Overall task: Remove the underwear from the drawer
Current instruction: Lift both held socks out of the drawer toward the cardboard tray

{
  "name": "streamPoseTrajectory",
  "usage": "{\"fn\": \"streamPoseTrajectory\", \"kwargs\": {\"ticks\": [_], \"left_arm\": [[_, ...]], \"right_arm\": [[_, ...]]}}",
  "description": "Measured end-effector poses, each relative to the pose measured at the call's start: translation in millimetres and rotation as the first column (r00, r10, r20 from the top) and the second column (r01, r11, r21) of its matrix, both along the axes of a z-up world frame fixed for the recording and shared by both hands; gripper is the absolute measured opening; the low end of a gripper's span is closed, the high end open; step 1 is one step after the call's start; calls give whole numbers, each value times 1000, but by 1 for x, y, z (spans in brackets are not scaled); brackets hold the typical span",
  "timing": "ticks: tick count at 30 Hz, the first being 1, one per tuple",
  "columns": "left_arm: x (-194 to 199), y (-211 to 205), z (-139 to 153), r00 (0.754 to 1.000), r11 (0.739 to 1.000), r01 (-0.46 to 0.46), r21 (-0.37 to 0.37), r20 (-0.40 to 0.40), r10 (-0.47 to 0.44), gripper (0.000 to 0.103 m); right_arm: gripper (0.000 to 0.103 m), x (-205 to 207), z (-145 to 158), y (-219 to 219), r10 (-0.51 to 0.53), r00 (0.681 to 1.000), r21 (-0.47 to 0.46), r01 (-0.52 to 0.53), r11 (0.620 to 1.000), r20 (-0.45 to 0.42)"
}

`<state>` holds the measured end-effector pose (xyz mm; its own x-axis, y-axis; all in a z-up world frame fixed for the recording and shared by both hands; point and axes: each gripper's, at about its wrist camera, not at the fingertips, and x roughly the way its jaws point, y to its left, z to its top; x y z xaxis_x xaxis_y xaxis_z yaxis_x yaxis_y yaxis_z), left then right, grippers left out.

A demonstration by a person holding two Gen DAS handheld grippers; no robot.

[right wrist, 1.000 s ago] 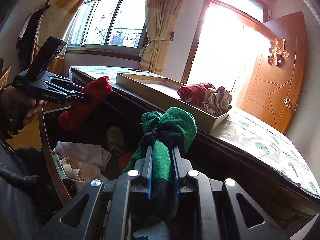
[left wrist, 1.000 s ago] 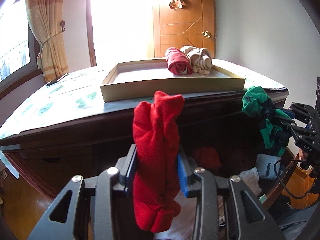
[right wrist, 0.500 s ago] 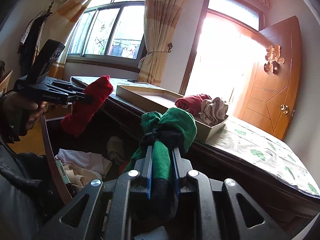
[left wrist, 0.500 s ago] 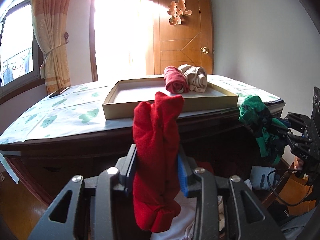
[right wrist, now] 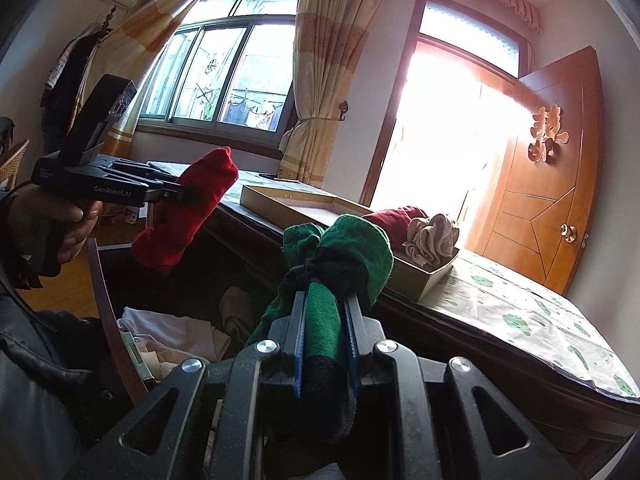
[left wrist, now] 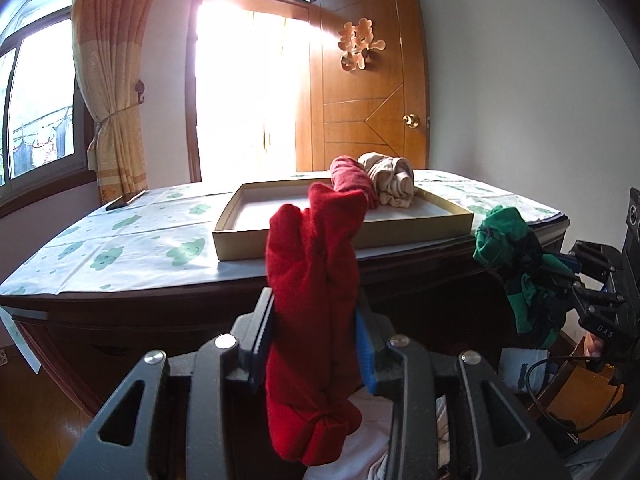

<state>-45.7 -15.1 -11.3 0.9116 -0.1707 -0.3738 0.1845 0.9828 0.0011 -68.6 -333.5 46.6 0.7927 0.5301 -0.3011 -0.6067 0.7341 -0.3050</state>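
Both of your claws have tilted up over the past second, so the desk top and the doorway now fill more of each view, while the grips themselves have not changed. Your left claw [left wrist: 316, 344] is clamped on a rolled bright-red piece of underwear [left wrist: 314, 312], which stands upright between the blue pads and pokes out above and below them. Your right claw [right wrist: 326, 332] is clamped on a rolled green-and-black piece of underwear [right wrist: 340, 256], its green top bulging past the fingertips. Both bundles hang in the air in front of the dark wooden desk [left wrist: 120, 312], above the open drawer [right wrist: 108, 292], where pale folded garments [right wrist: 168, 332] lie. On the desk, over a white cloth printed with green clouds [left wrist: 120, 240], sits a shallow tan cardboard tray [left wrist: 256, 246]. At its far end rest a dark-red rolled garment [left wrist: 352, 176] and a beige rolled garment [left wrist: 390, 178], touching each other. Your hand [right wrist: 76, 224] grips the left claw's handle.
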Motion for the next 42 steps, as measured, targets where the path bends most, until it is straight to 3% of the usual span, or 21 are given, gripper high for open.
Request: {"fn": "streamPoseTrajectory", "kwargs": {"ticks": [24, 32, 42], "left_arm": [[8, 11, 23, 1000, 999, 5, -45, -7, -6, 35], [19, 14, 40, 1000, 999, 11, -39, 0, -11, 35], [44, 24, 58, 999, 997, 15, -79, -47, -18, 35]], "right_arm": [[18, 1, 20, 22, 45, 999, 24, -44, 999, -15], [18, 13, 34, 27, 24, 999, 42, -23, 999, -43], [18, 34, 53, 31, 1, 996, 54, 4, 999, -86]]}}
